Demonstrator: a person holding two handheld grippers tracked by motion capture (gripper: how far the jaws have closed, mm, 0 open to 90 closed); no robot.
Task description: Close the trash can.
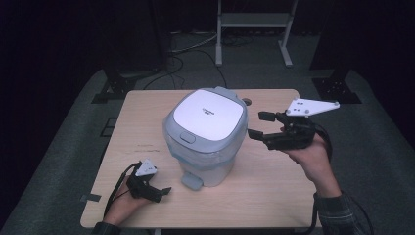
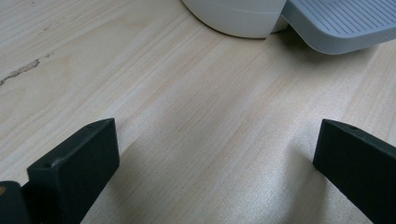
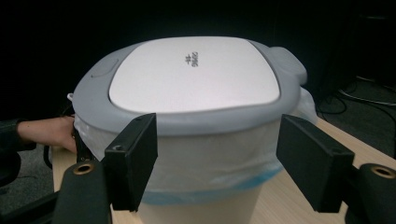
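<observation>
Pedal bin (image 1: 205, 137) stands mid-desk (image 1: 274, 196), lid (image 1: 209, 113) down, liner bag (image 3: 196, 158) bunched under the rim; right hand-held gripper (image 1: 257, 125) raised just beside the bin's right side, jaws apart, nothing between them; left hand-held gripper (image 1: 164, 192) low on the desk near the foot pedal (image 2: 341, 23), jaws apart, empty.

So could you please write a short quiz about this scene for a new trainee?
1. True or false: the lid of the pedal bin is closed.
2. Which gripper points at the bin's rim: A) left gripper B) right gripper?
3. What lies on the table at the bin's base, near the left gripper?

Key:
1. True.
2. B; its jaws stand open, apart from the bin.
3. The grey foot pedal.
</observation>
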